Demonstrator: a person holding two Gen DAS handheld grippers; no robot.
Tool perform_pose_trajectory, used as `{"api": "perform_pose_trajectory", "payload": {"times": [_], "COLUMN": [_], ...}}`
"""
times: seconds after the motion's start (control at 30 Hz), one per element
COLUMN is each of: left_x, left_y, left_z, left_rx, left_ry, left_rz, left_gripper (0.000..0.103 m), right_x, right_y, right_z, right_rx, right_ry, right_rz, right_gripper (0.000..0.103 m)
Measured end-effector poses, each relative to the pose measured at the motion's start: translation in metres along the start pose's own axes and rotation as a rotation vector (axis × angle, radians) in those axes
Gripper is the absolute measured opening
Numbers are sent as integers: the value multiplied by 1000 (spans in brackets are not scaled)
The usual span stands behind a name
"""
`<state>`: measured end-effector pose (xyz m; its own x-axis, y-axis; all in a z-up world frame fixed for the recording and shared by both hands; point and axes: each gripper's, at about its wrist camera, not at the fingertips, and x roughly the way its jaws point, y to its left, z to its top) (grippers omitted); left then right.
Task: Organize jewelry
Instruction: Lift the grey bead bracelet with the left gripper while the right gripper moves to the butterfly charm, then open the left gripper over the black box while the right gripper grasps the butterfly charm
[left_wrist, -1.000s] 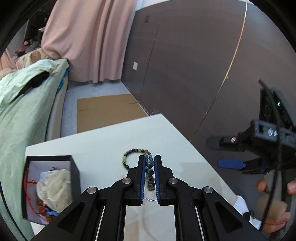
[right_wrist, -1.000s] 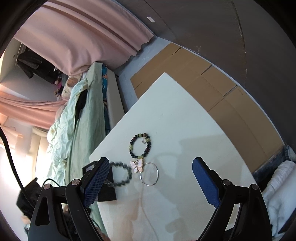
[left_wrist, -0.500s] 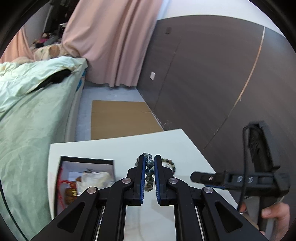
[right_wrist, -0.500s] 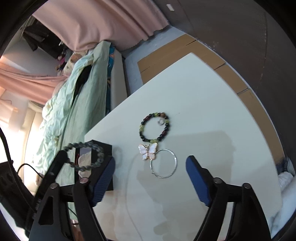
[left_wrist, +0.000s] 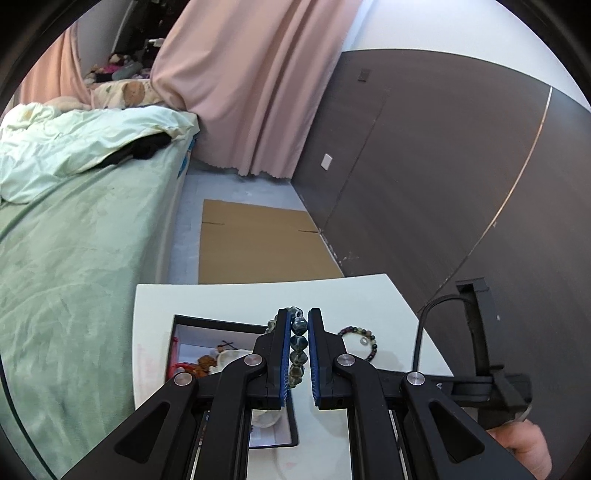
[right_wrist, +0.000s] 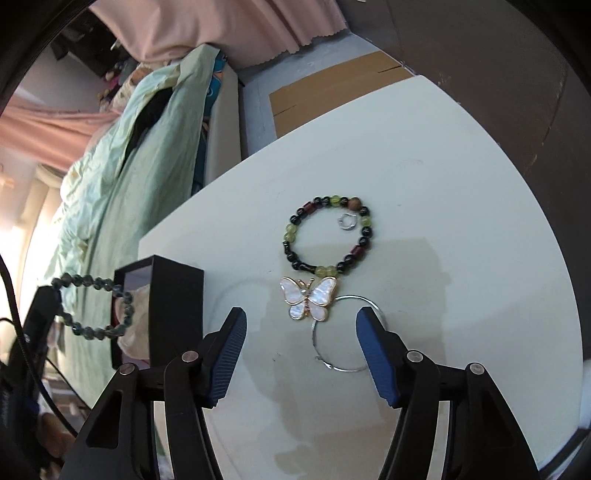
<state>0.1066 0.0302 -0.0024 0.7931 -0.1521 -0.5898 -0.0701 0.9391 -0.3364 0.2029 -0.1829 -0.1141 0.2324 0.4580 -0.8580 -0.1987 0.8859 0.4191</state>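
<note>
My left gripper is shut on a dark blue-green beaded bracelet, held above the black jewelry box; the bracelet also hangs at the left of the right wrist view, beside the box. My right gripper hovers low over the white table with its jaws closing. Between the blue pads, untouched, lie a pearly butterfly pendant and a thin silver hoop. Beyond them a bracelet of black, green and red beads lies flat, with a small silver ring inside it.
The box holds red cord, brown beads and pale fabric. A bed with a green cover runs along the table's left side. Cardboard lies on the floor past the table. A dark panelled wall stands at the right.
The left gripper carried the dark bracelet leftward to above the box. The right gripper came down closer over the butterfly pendant and hoop, and its jaws narrowed.
</note>
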Motion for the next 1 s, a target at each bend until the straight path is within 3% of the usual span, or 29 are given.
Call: {"api": "perform_pose_trajectory", "payload": {"times": [0.23, 0.5, 0.6, 0.63, 0.67, 0.83, 0.9, 0.93, 0.97, 1.0], "left_x": [1, 6, 10, 12, 14, 22, 20, 19, 17, 14], "left_y": [18, 34, 39, 41, 43, 51, 52, 52, 52, 53], "left_z": [2, 4, 5, 5, 4, 3, 2, 2, 1, 1], "left_rx": [-42, -65, -78, -86, -101, -171, -179, -181, -185, -191], "left_ry": [11, 37, 61, 71, 86, 161, 159, 158, 154, 143], "left_rz": [11, 19, 15, 14, 12, -32, -16, -12, -10, -10], "left_gripper": [10, 10, 10, 10, 10, 15, 19, 30, 47, 56], "right_x": [10, 22, 23, 23, 22, 14, 6, -1, -3, -7], "right_y": [13, 29, 36, 39, 43, 43, 39, 36, 36, 36], "right_z": [2, 1, -2, -3, -3, -7, -7, -7, -7, -8], "right_rx": [-60, -162, -208, -230, -244, -233, -208, -198, -190, -183], "right_ry": [-24, -41, -51, -54, -53, -39, -49, -59, -67, -73], "right_rz": [-83, -283, -339, -362, -350, -295, -255, -232, -213, -194], "right_gripper": [64, 64, 58, 50, 43, 43, 43, 43, 43, 43]}}
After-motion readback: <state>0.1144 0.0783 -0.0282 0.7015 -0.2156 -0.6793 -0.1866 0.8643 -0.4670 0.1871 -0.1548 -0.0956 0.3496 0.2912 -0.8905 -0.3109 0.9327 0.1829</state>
